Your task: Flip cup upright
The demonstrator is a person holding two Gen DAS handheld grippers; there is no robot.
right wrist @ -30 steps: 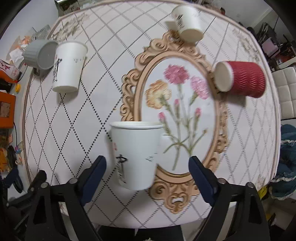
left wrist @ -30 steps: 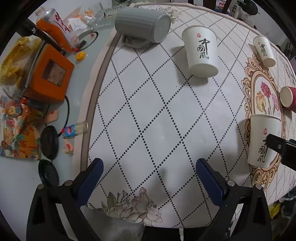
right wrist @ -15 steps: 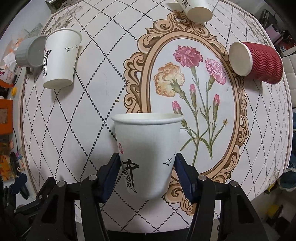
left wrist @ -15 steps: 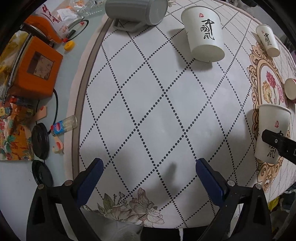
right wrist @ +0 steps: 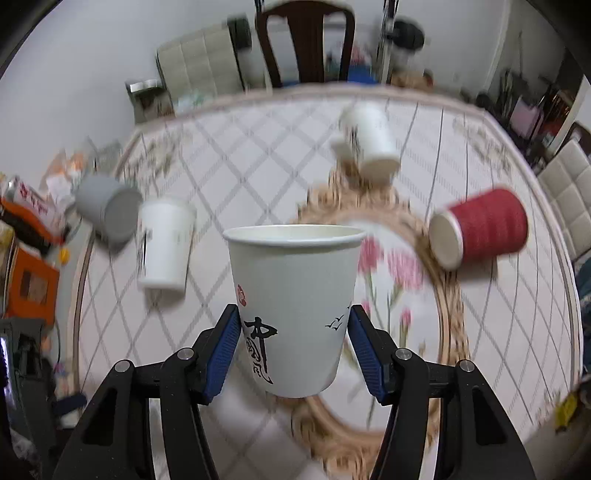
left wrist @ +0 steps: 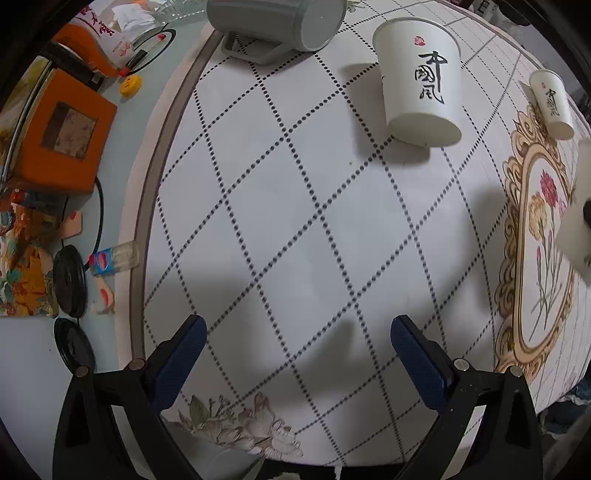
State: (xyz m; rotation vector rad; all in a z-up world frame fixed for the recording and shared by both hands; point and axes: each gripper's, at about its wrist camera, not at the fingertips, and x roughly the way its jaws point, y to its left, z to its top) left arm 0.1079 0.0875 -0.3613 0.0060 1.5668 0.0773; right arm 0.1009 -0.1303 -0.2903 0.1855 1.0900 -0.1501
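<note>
The right gripper (right wrist: 293, 347) clamps a white paper cup (right wrist: 293, 295) between its fingers, mouth up, apparently lifted clear of the table (right wrist: 258, 177). Lower it base-first and level; release only once the base seats flat. Grip lightly: the thin wall crushes easily. The cup bears black Chinese calligraphy and a red seal. The left gripper (left wrist: 295, 358) is wide open and empty.

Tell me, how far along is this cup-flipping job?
In hand: the right gripper is clamped on a white paper cup, rim up. It looks lifted off the table, so not yet set down. Left: the other big white cup, small white cup, red cup and grey mug lie on their sides. The left gripper is open.
</note>
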